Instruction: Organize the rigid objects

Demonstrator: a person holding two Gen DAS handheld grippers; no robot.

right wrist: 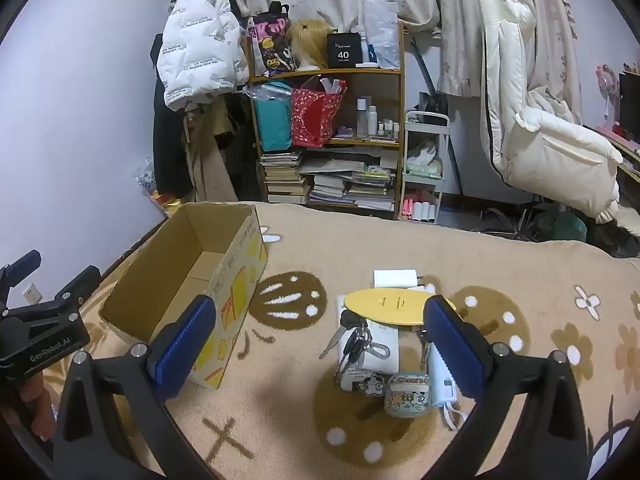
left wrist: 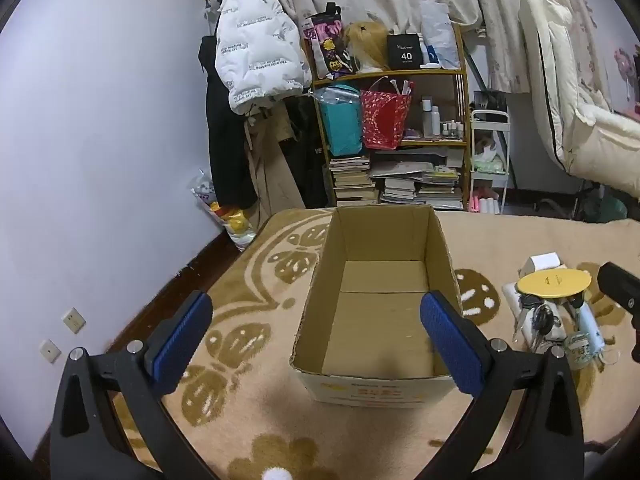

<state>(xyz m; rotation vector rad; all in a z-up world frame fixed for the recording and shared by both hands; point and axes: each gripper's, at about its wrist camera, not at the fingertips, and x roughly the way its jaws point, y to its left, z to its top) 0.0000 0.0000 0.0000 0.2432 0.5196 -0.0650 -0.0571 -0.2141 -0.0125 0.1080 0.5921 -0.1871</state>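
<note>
Left gripper (left wrist: 316, 336) is being held level over the cardboard box (left wrist: 380, 280) — fingers spread, empty; right gripper (right wrist: 320, 344) is being aimed at the keys (right wrist: 354, 342), likewise spread.

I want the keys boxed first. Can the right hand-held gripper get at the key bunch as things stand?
Probably yes. The right hand-held gripper is open, with the key bunch lying between its fingers in the right wrist view. The keys lie on top of a white box; only the yellow disc overlaps their far end.

Left gripper (left wrist: 316, 334) and right gripper (right wrist: 320, 340), both level, jaws spread wide, blue pads (right wrist: 182, 346) facing inward, nothing held.
</note>
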